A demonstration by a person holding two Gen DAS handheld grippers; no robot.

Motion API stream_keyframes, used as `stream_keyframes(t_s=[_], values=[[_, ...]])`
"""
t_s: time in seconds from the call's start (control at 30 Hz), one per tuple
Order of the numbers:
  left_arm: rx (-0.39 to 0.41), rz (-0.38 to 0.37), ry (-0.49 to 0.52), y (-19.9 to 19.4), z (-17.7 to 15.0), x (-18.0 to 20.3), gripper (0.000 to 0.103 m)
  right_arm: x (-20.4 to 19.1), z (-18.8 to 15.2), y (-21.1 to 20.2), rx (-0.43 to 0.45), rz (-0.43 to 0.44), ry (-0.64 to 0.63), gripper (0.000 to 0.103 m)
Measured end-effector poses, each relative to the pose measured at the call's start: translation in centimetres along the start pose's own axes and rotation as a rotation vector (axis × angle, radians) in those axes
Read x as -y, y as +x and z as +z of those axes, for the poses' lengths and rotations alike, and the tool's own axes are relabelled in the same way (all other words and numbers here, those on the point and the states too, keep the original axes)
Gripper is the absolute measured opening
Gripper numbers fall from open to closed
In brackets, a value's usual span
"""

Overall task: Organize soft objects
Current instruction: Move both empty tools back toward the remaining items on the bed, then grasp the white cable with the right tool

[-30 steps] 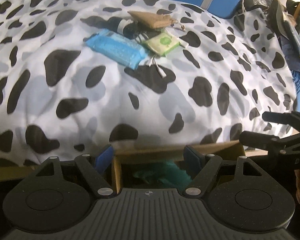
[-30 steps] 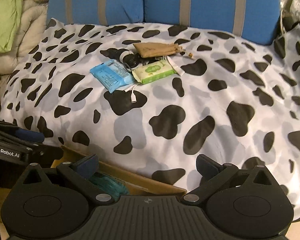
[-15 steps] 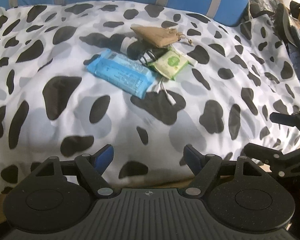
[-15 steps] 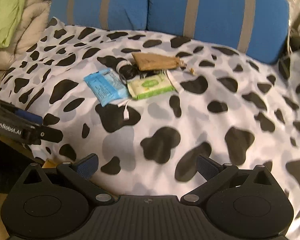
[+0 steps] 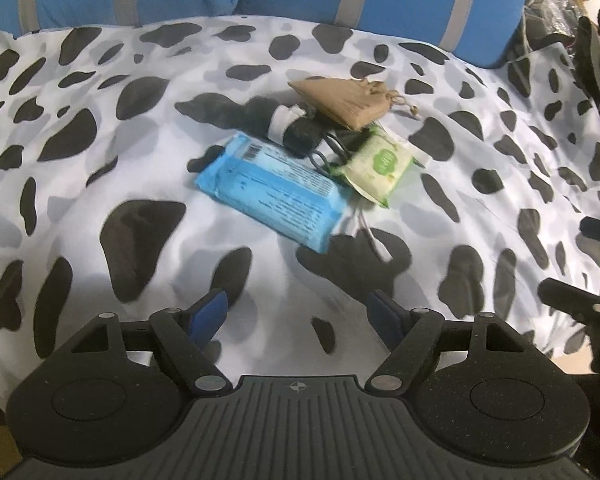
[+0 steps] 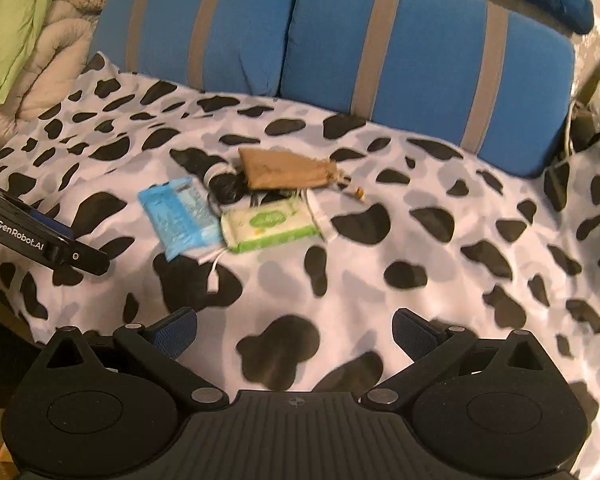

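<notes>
Left gripper and right gripper both wide apart, empty, above the spotted cover.

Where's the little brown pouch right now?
In both views the brown pouch lies mid-bed on the cow-print cover, behind the green wipes pack.

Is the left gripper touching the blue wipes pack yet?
Apart. In the left wrist view the left gripper stands open and empty, with bare cow-print blanket between its fingertips and the blue wipes pack.

blue pkt, green pkt, maybe cable
</notes>
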State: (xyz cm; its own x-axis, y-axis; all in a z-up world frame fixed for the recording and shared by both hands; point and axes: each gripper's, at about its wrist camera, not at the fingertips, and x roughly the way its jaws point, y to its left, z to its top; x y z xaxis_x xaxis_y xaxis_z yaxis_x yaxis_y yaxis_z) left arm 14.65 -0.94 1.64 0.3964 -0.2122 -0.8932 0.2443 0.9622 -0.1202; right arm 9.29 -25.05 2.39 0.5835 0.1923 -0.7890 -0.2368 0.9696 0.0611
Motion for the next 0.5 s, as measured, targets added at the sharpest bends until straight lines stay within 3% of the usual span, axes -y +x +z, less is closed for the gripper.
stream_keyframes(t_s=[0.23,0.4,0.5], values=[[-0.028,0.010,-0.039,0.9,0.3,-1.3,0.077,0.2,1.0,1.1,0.014,-0.013,-0.006,0.103],[-0.024,-0.002,-0.032,0.8,0.5,-1.3,0.077,0.6,2.1,2.7,0.004,0.008,0.065,0.103],[-0.015,0.000,-0.046,0.6,0.7,-1.3,0.077,0.3,2.3,3.2,0.066,0.033,0.058,0.103]])
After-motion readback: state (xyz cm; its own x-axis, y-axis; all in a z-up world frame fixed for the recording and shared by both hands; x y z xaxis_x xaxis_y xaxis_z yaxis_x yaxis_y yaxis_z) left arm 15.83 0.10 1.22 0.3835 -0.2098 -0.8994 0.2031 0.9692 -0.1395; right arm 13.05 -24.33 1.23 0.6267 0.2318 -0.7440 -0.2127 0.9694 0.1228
